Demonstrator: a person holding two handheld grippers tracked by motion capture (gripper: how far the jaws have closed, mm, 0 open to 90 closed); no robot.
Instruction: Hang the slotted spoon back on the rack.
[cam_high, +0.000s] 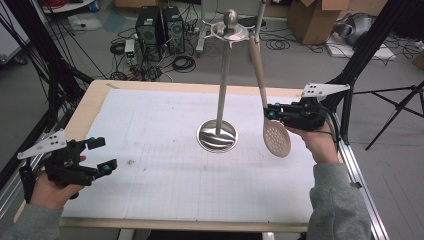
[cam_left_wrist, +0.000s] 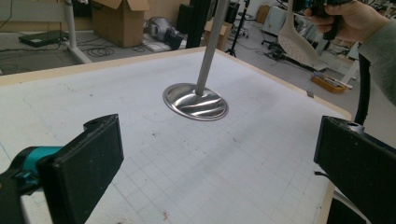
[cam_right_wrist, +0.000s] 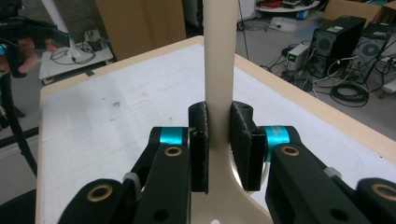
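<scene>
Between right gripper (cam_right_wrist: 217, 140) pads, spoon handle (cam_right_wrist: 217, 60)

Each hand-held gripper is black — the left hand-held gripper (cam_high: 100, 155) and the right hand-held gripper (cam_high: 270, 111) alike — with teal collars behind flat black pads (cam_right_wrist: 243, 140) and brass-coloured rivets at the linkage joints. A pale grey three-cornered plate (cam_high: 324, 89) with small holes tops each one. Black cables trail off the right one. Both sleeves (cam_high: 334, 200) are grey knit.
</scene>
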